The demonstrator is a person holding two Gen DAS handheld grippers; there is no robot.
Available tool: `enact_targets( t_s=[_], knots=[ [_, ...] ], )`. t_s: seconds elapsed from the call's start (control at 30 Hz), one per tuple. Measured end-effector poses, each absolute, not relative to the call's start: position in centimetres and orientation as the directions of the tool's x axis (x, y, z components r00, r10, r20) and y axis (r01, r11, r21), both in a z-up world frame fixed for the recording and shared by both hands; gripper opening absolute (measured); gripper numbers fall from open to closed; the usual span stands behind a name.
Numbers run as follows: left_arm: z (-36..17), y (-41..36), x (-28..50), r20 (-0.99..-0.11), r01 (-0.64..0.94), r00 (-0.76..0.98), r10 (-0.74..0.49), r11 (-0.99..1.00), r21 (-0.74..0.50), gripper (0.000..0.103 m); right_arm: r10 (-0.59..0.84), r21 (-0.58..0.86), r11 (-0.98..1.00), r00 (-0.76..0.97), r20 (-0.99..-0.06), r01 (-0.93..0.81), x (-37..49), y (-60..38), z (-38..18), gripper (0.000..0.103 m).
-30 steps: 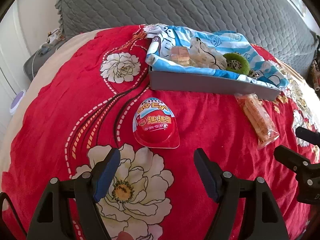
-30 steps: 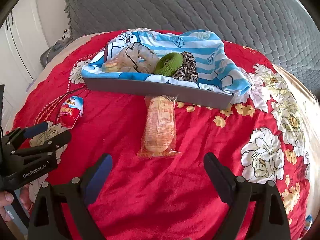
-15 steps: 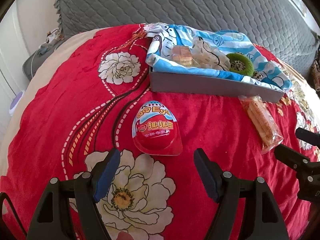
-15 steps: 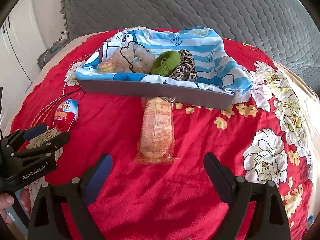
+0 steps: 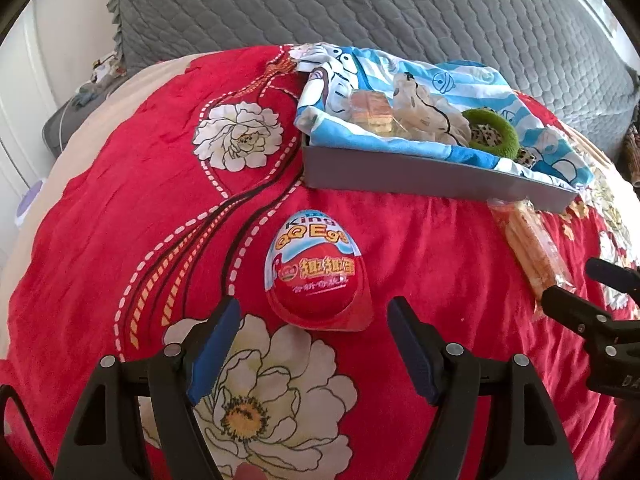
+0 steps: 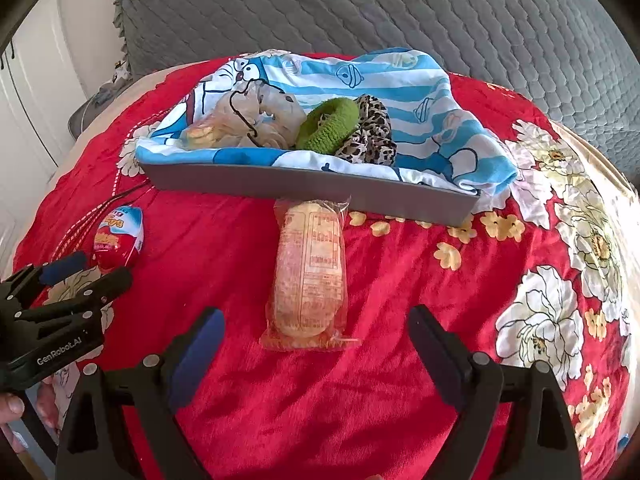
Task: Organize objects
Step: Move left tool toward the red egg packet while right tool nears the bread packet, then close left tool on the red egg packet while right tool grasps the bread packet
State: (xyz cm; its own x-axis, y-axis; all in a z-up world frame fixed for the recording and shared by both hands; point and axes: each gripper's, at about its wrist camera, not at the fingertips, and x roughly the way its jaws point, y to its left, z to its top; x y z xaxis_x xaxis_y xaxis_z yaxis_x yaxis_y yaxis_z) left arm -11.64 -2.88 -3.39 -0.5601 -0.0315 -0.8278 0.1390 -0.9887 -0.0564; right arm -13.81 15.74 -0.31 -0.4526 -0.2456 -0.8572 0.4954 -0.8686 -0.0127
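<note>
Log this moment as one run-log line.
left gripper: open, over egg | right gripper: open, over snack pack | both outside tray

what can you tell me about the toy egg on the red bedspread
The toy egg is a glossy plastic half-shell, pale blue on top and red below, with printed lettering and a flat red rim. It lies flat, printed side up, narrow end toward the gray box, resting only on the red bedspread. The left gripper sits just short of it, fingers open, not touching.
</note>
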Motion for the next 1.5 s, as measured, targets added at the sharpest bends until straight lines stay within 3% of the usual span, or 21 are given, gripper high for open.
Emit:
enact_targets(
  t_s=[1.17,1.37,1.5],
  knots=[
    [-5.3,-3.7,-13.8,-0.819,0.126,-0.574,0.001,-0.988,-0.089,0.077,-0.251,-0.011,-0.862,-0.447,-0.858,0.507,-17.2,13.4,-3.1,0.091],
    [-5.3,-3.9,-13.6,-0.813,0.120,-0.582,0.012,-0.988,-0.100,0.057,-0.253,-0.011,-0.863,-0.451,-0.856,0.505,-17.2,13.4,-3.3,0.082],
    [-5.2,-4.0,-13.5,-0.813,0.121,-0.582,0.023,-0.986,-0.115,0.057,-0.253,-0.015,-0.860,-0.453,-0.855,0.509,-17.3,13.3,-3.2,0.075]
  ],
)
